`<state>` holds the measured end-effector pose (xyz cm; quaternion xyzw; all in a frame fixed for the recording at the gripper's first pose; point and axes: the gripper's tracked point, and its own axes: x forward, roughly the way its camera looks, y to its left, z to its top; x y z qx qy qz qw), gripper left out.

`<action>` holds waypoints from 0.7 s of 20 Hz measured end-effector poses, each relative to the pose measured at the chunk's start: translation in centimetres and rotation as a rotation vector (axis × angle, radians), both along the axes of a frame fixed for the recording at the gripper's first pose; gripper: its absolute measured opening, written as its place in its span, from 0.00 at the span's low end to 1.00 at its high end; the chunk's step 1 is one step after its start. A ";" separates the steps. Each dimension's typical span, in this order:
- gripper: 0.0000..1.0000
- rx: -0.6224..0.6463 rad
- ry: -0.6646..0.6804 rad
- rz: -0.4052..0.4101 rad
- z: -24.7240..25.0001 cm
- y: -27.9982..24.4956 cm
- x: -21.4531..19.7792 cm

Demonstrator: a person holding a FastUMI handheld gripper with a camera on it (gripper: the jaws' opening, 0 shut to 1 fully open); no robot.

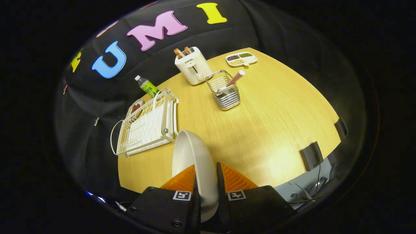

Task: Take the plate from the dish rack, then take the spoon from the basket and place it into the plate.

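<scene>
Between the orange fingers (pixel 185 180) of the gripper (pixel 206 185), a white plate (pixel 191 156) stands on edge, pinched from both sides, its lower rim hidden. Beyond sits the rack (pixel 148 125); farther off, the basket (pixel 224 91) hides the spoon (pixel 236 78) bowl.

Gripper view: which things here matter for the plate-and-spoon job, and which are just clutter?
Job: plate held in the gripper, dish rack, basket, spoon standing in it.
Clutter: toaster, bottle, sectioned snack tray.
</scene>
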<state>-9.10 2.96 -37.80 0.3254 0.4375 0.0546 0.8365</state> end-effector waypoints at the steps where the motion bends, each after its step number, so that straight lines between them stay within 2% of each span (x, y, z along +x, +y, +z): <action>1: 0.25 0.007 0.009 0.003 -0.6 0.4 0.1; 8: 0.25 0.040 0.072 0.027 -3.8 3.5 0.9; 11: 0.26 0.056 0.075 -0.002 -3.7 3.9 1.3; 14: 0.28 0.013 0.085 -0.044 -4.3 2.9 1.8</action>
